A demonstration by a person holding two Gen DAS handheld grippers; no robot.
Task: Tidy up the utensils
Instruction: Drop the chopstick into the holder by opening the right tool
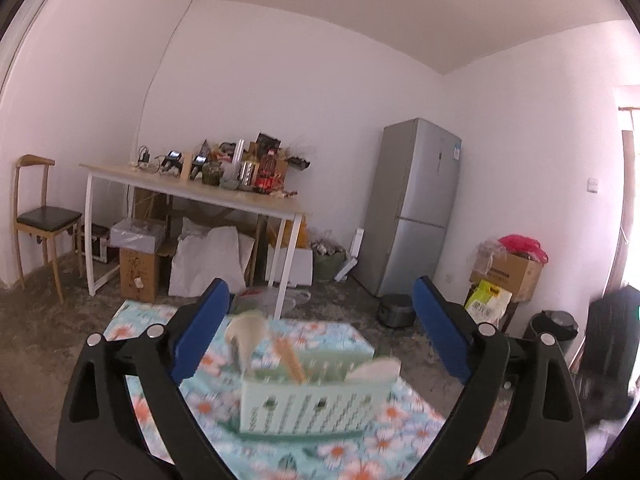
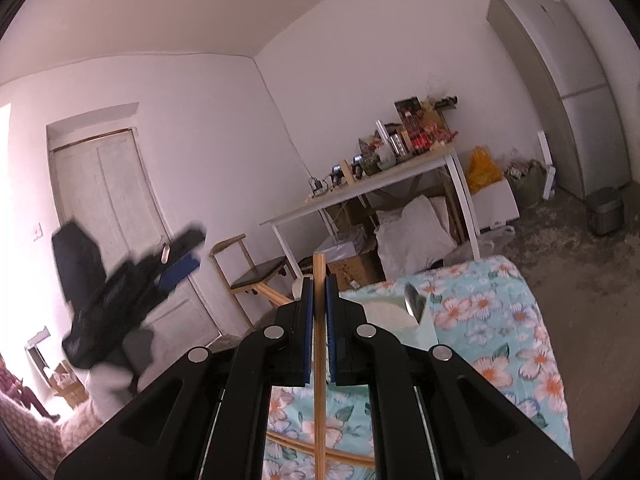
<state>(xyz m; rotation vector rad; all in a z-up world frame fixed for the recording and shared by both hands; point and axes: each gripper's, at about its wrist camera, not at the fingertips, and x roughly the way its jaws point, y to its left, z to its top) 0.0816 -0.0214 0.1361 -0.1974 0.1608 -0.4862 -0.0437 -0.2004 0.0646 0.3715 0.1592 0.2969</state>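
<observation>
My left gripper (image 1: 320,284) stands wide open with nothing pressed between its blue pads. Below and just beyond it sits a mint-green slotted utensil basket (image 1: 312,404) on the floral tablecloth (image 1: 160,316). The basket holds two white spoons (image 1: 244,334) and wooden chopsticks (image 1: 290,360), all blurred. My right gripper (image 2: 319,280) is shut on a single wooden chopstick (image 2: 319,360) that stands upright between its pads. To its right are the basket's wall (image 2: 420,332) and a metal spoon (image 2: 412,304). More chopsticks (image 2: 320,446) lie on the cloth under the right gripper. The left gripper (image 2: 196,250) shows blurred at the left.
Beyond the cloth-covered table is a bare floor with a white table (image 1: 192,192) loaded with bottles and boxes, a wooden chair (image 1: 40,216), a grey fridge (image 1: 416,208), cardboard boxes (image 1: 508,276), a rice cooker (image 1: 396,310) and a black bin (image 1: 554,324). A white door (image 2: 112,208) is at left.
</observation>
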